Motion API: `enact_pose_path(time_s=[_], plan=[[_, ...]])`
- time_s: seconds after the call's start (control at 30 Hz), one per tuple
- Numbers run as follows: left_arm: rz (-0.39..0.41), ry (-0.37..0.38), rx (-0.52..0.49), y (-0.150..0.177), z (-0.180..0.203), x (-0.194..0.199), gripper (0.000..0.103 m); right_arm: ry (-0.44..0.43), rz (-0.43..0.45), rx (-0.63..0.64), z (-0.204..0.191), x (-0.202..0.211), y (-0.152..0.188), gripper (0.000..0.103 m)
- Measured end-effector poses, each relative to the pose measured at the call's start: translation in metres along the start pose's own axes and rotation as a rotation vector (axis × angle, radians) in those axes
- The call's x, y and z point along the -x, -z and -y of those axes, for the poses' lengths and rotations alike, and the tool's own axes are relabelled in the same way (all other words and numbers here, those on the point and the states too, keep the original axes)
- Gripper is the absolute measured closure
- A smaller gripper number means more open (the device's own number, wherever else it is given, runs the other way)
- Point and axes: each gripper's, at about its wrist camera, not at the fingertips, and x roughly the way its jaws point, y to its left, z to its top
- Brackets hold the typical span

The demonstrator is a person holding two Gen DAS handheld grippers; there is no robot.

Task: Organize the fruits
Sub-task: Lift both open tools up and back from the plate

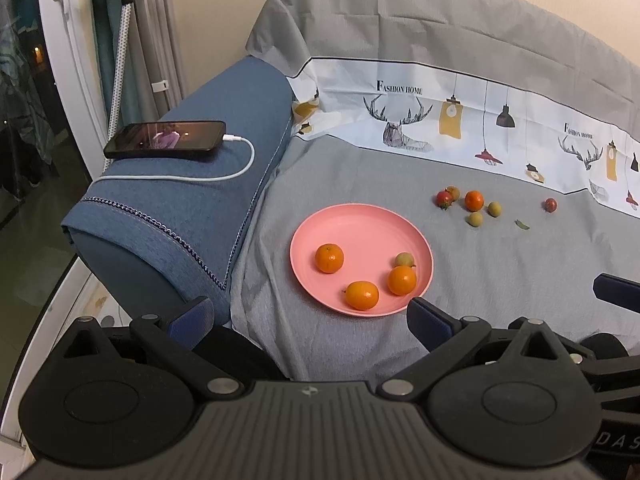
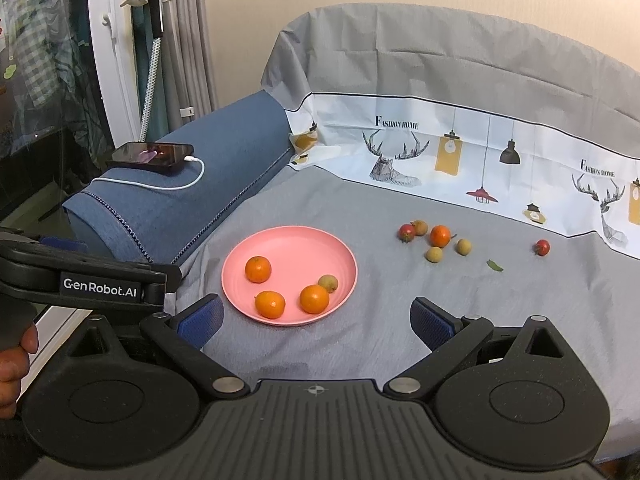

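Observation:
A pink plate [image 1: 360, 224] [image 2: 296, 248] lies on the grey cloth and holds three oranges [image 1: 329, 258] [image 2: 258, 269] and one small tan fruit [image 1: 404, 259] [image 2: 328, 283]. Beyond it to the right lies a loose cluster: an orange [image 1: 474, 200] [image 2: 440, 236], red fruits [image 1: 444, 199] [image 2: 407, 232], tan fruits [image 1: 475, 219] [image 2: 434, 255], and a lone red fruit [image 1: 550, 205] [image 2: 542, 247]. My left gripper [image 1: 310, 316] stands open just short of the plate's near rim, empty. My right gripper [image 2: 316, 320] is open and empty near the plate's front edge.
A blue sofa arm [image 1: 192, 200] [image 2: 192, 196] rises left of the plate, with a phone [image 1: 166, 140] [image 2: 154, 155] and white cable on it. A green leaf [image 1: 522, 224] [image 2: 495, 266] lies on the cloth. A hand [image 2: 14, 364] holds the left gripper's body.

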Motion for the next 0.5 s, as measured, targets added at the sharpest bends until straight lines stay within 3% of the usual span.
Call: enact_pose_path(time_s=[0.5], plan=[[-0.039,-0.008,-0.020,-0.003,0.005,-0.017,0.000,-0.004,-0.040,-0.025,0.007,-0.017,0.001,0.004]])
